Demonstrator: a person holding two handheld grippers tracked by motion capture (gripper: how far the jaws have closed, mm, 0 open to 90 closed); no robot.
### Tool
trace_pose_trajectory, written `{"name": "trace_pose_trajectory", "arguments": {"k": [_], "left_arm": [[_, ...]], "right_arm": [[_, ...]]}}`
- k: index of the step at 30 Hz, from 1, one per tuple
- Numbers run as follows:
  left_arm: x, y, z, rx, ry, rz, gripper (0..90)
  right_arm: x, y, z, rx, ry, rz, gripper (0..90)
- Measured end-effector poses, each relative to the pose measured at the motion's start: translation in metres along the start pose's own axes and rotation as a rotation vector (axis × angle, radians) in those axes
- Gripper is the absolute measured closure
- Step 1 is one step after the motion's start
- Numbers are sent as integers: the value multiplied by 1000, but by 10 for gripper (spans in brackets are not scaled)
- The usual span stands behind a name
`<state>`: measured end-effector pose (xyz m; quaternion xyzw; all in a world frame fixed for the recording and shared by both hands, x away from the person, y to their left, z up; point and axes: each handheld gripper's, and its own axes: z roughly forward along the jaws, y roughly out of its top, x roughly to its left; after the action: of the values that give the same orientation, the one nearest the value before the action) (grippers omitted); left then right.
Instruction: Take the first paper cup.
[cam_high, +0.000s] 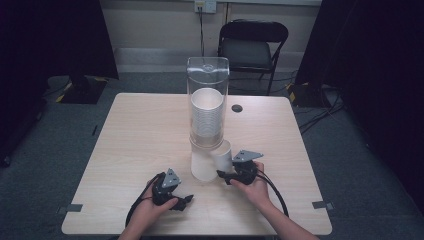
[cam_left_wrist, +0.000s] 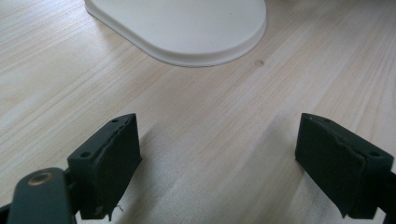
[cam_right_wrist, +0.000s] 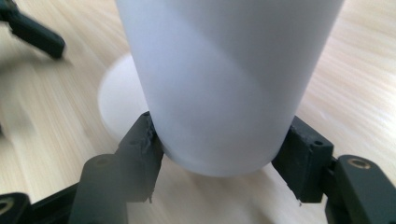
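Thin white paper makes the cup (cam_right_wrist: 224, 84) light and crushable; the right gripper (cam_right_wrist: 219, 156) pinches its lower wall beside the dispenser (cam_high: 207, 100), lightly advised. The left gripper (cam_left_wrist: 219, 158) rests spread.

The white paper cup (cam_high: 222, 156) hangs tilted just below the mouth of the clear cup dispenser (cam_high: 207, 75), clamped at its narrow base between two black pads (seen close up in the right gripper view (cam_right_wrist: 219, 84)). Its plain, smooth wall is unmarked. More white cups (cam_high: 206, 117) sit nested inside the dispenser's tube.
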<state>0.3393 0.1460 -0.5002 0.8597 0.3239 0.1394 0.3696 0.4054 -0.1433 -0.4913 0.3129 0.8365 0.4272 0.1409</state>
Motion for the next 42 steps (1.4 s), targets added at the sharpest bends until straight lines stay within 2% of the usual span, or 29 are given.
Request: {"name": "trace_pose_trajectory", "arguments": {"k": [5, 10, 13, 15, 17, 19, 22, 23, 25, 26, 27, 29, 32, 34, 36, 37, 39, 42], "left_arm": [[0, 0, 0, -1, -1, -1, 136], [-1, 0, 1, -16, 3, -14, 137], [-1, 1, 2, -17, 22, -22, 163], [0, 5, 5, -22, 57, -47, 179], [-1, 10, 6, -36, 78, -76, 190], [-2, 18, 7, -55, 84, -91, 189], [-5, 27, 8, -58, 92, -93, 188], [-6, 36, 10, -71, 101, -104, 188], [-7, 40, 11, -74, 105, -108, 188], [-10, 47, 16, -86, 116, -109, 189], [-10, 47, 16, -86, 116, -109, 189], [-16, 56, 22, -114, 101, -114, 189], [-21, 63, 27, -92, 95, -80, 192], [-25, 66, 31, -105, 79, -86, 192], [-26, 67, 32, -105, 82, -76, 192], [-28, 68, 34, -97, 80, -71, 192], [-27, 67, 35, -72, 89, -34, 191], [-27, 62, 34, -48, 88, -47, 190]], "right_arm": [[-3, -5, -14, 10, 4, -19, 379], [-2, -13, -17, 45, 20, -55, 378], [-3, -17, -18, 53, 27, -74, 378], [-4, -17, -20, 42, 43, -55, 378], [-3, -18, -23, 30, 57, -63, 378], [1, -19, -26, 21, 74, -77, 377], [8, -23, -28, 24, 111, -85, 377], [10, -23, -27, 27, 117, -94, 376], [12, -23, -27, 28, 123, -104, 376], [15, -22, -27, 26, 159, -121, 375], [15, -22, -27, 26, 159, -121, 375], [18, -24, -23, 70, 204, -144, 366], [19, -27, -22, 96, 174, -161, 233], [18, -26, -24, 91, 146, -148, 238], [18, -25, -24, 90, 147, -156, 248], [17, -25, -27, 81, 137, -140, 246], [15, -24, -29, 72, 134, -136, 294], [7, -23, -30, 65, 99, -118, 298]]}}
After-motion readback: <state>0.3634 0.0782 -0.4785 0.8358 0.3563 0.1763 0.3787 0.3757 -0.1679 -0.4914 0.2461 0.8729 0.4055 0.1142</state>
